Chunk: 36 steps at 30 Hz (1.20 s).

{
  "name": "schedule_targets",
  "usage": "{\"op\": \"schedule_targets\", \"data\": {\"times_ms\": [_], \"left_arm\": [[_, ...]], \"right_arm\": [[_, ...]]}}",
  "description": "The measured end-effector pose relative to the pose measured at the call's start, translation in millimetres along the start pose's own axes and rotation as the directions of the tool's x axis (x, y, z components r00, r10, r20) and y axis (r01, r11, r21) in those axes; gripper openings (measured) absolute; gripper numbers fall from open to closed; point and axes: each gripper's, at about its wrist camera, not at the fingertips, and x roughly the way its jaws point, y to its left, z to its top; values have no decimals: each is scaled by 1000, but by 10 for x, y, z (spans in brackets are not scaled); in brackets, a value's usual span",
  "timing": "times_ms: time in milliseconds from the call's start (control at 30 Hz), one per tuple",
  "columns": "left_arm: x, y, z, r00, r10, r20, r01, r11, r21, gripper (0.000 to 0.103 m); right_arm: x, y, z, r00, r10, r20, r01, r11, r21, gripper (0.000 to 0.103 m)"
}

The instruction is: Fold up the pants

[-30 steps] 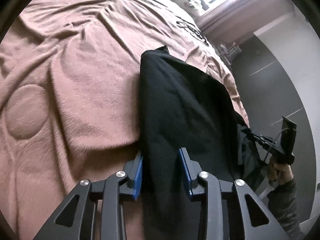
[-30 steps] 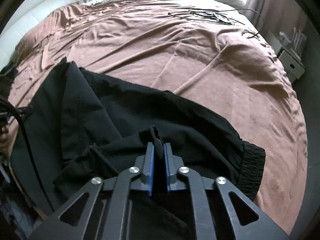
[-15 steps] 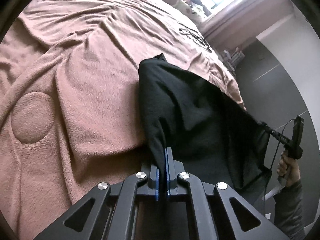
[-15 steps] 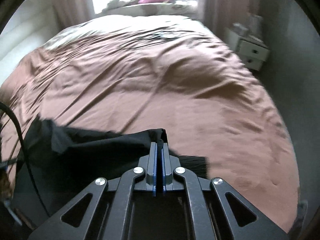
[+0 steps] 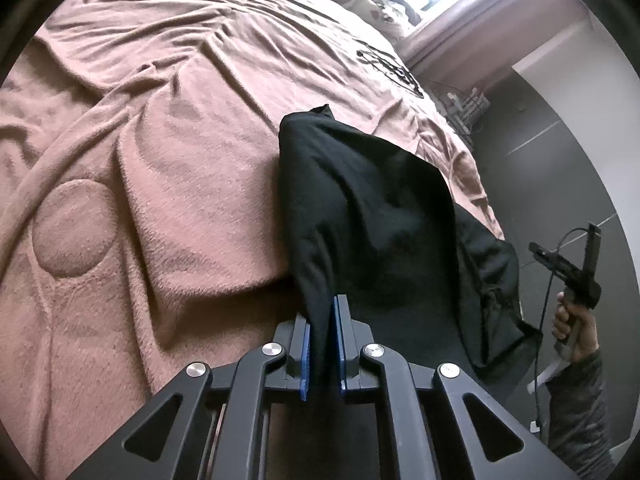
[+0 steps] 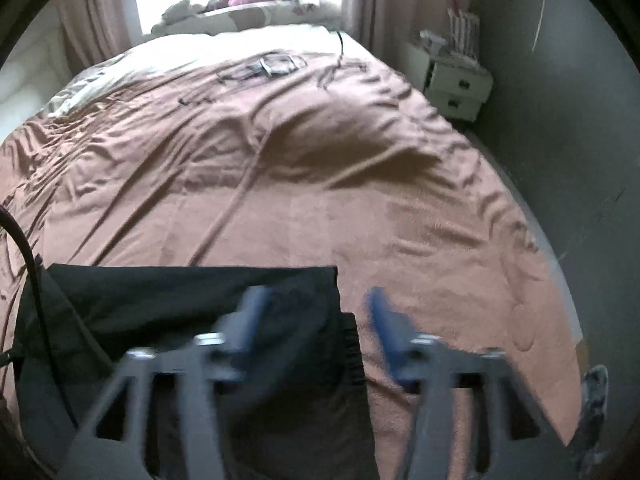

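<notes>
While clamping pants [image 5: 368,216] on bed [image 5: 160,184] with left claw [image 5: 322,344], opening right claw [image 6: 316,320] empty at 3 o'clock; mid-fold, next needs regrasping a free edge.

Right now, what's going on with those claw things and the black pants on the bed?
A person is folding a pair of black pants on a bed covered by a pink-brown blanket, using a hand-held claw in each hand. The left claw is clamped on a pinch of the fabric near the bed's edge. The right claw is opening, with no cloth gripped between its fingers; the pants lie flat on the blanket under it.
</notes>
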Motion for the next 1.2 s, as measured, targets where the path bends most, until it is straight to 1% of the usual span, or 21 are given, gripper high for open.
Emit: {"op": "schedule_targets", "data": {"times_ms": [33,100,200,300,400,500,567,600,767,867,1000,1067,1167,1200], "left_arm": [[-4,0,-5,1000,0,0,0,1000,-1,9],[-16,-2,-13,1000,0,1,0,1000,-7,9],[-45,-12,-37,1000,1,1,-1,1000,-7,9],[-77,-1,-74,1000,1,-4,-1,1000,-11,9],[-104,22,-118,1000,-5,-12,4,1000,-25,10],[-123,48,-161,1000,-12,-25,11,999,-41,12],[-136,65,-194,999,-19,-34,17,999,-51,18],[-142,70,-209,999,-22,-37,20,998,-54,19],[-143,107,-280,998,-33,-54,29,997,-72,19],[-132,116,-313,998,-35,-58,31,997,-74,19],[-133,116,-331,998,-39,-58,35,997,-73,19],[-134,118,-330,997,-42,-59,37,997,-72,19],[-138,127,-334,997,-44,-61,39,997,-68,19],[-130,127,-329,997,-45,-61,41,997,-70,19]], "right_arm": [[-48,-8,22,1000,2,14,-1,1000,-19,64],[-132,45,-21,1000,25,13,-24,998,-53,64],[-255,164,-119,996,87,5,-86,989,-121,64],[-310,284,-207,989,148,-15,-148,970,-195,64],[-336,399,-333,976,212,-56,-219,942,-253,64],[-312,468,-423,963,250,-104,-270,918,-291,64],[-288,535,-478,956,261,-134,-291,899,-328,64],[-270,575,-509,952,267,-150,-304,889,-344,64],[-142,736,-579,927,302,-224,-371,835,-406,64],[-20,767,-524,913,317,-256,-400,817,-416,64],[162,781,-439,900,333,-281,-427,803,-417,64],[197,829,-478,896,332,-295,-433,796,-422,64],[313,887,-489,904,289,-315,-409,798,-442,64],[352,909,-491,903,282,-324,-408,800,-440,64]]}}
